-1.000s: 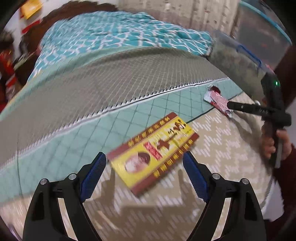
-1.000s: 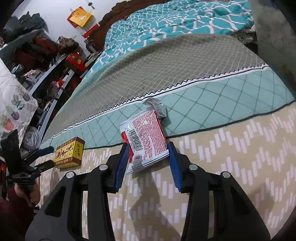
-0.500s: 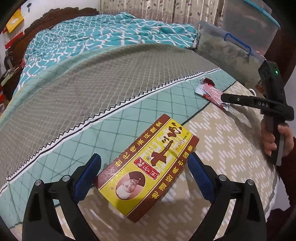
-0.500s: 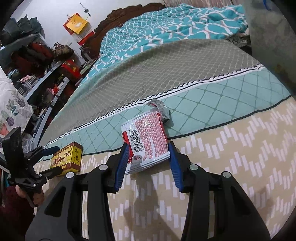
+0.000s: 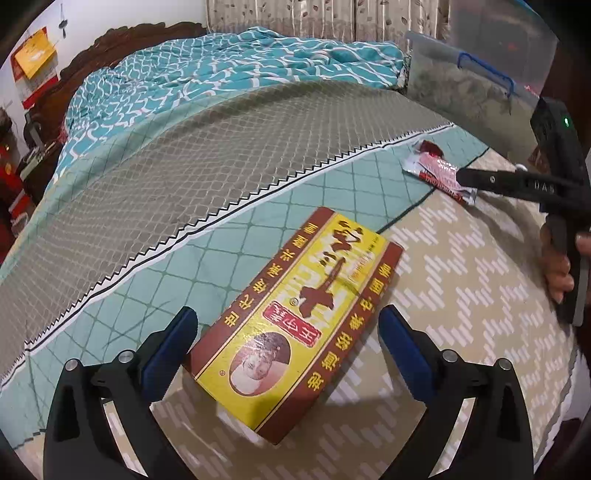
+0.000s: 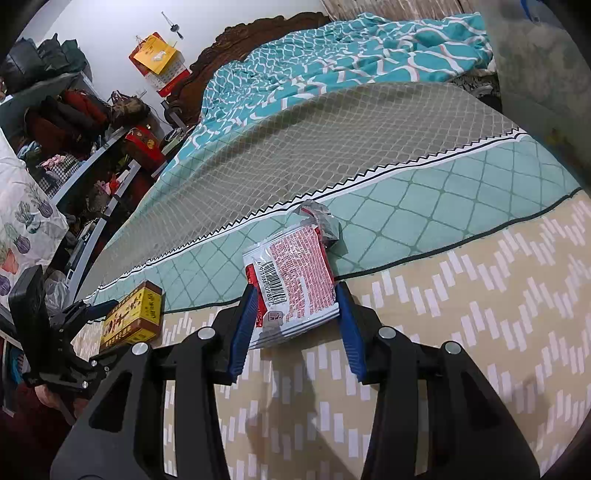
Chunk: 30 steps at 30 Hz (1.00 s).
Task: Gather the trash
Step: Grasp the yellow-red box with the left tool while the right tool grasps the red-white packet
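Left hand-held gripper low in its own view, jaws wide apart and just been opening, blue pads on either side of the box with gaps on both sides, not pressing it. Box is yellow and dark red with printed characters and a small portrait oval, lying flat and diagonal on the bed, near end between the jaws, far end pointing to upper right, straddling the teal diamond band and the beige dashed band of the sheet. Right hand-held gripper bottom centre of its view, jaws partly closed, clamped on the near end of a packet, pads touching both side edges. Packet is white and red with a barcode, torn silvery top crumpled at the far end, lying across the line between teal and beige. In the left view the same packet sits at upper right with the right gripper's black finger over it and a hand on the handle at the right edge. In the right view the box is at lower left, well apart from the packet, left gripper around it. Grey netted patch mid bed, teal patterned quilt beyond, carved dark headboard at top, cluttered shelves upper left, clear storage bin upper right of left view.
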Each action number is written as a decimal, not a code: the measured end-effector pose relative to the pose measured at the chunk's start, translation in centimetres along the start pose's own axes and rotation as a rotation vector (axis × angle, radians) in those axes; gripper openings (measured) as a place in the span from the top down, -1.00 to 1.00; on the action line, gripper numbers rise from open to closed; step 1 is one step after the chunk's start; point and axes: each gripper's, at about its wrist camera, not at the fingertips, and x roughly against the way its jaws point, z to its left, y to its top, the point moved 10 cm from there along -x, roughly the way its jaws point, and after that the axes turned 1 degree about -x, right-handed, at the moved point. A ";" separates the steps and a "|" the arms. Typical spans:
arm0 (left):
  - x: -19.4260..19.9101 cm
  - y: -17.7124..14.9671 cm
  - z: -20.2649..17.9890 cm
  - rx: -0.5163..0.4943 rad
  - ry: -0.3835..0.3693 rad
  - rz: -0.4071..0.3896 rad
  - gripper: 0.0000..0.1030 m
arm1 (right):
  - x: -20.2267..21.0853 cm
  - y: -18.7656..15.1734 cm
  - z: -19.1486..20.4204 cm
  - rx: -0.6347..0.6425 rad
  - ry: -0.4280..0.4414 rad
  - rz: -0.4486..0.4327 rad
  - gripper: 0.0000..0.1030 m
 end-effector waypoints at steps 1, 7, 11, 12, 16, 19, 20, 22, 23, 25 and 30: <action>0.0 -0.1 0.0 -0.002 0.001 0.000 -0.83 | 0.0 0.0 0.0 0.000 0.000 0.001 0.11; 0.0 -0.4 0.2 -0.007 0.031 0.001 -0.83 | 0.0 0.0 0.0 -0.001 0.001 0.001 0.11; -0.1 -0.8 0.5 0.005 0.054 0.009 -0.84 | 0.0 0.0 0.0 0.000 0.000 0.001 0.11; -0.2 -0.8 0.6 0.016 0.051 0.012 -0.85 | 0.0 0.0 0.0 -0.001 0.001 0.001 0.11; -0.4 -1.1 1.3 0.081 0.022 0.026 -0.85 | 0.0 0.0 0.0 -0.001 0.001 0.001 0.11; -0.4 -1.2 1.3 0.085 0.031 0.022 -0.86 | 0.0 0.0 0.0 -0.001 0.002 0.001 0.11; -0.3 -1.2 1.3 0.087 0.032 0.020 -0.86 | 0.0 0.0 0.0 -0.002 0.002 0.000 0.11; -0.3 -1.2 1.3 0.088 0.034 0.018 -0.86 | 0.0 0.0 0.0 0.001 -0.001 0.001 0.11; -0.3 -1.2 1.3 0.089 0.034 0.018 -0.86 | 0.0 0.0 -0.1 0.001 -0.001 0.001 0.11; -0.3 -1.2 1.3 0.089 0.035 0.017 -0.86 | 0.0 0.0 0.0 -0.001 0.001 0.001 0.11; -0.4 -1.1 1.3 0.088 0.034 0.017 -0.86 | 0.0 0.0 -0.1 0.001 -0.001 0.001 0.11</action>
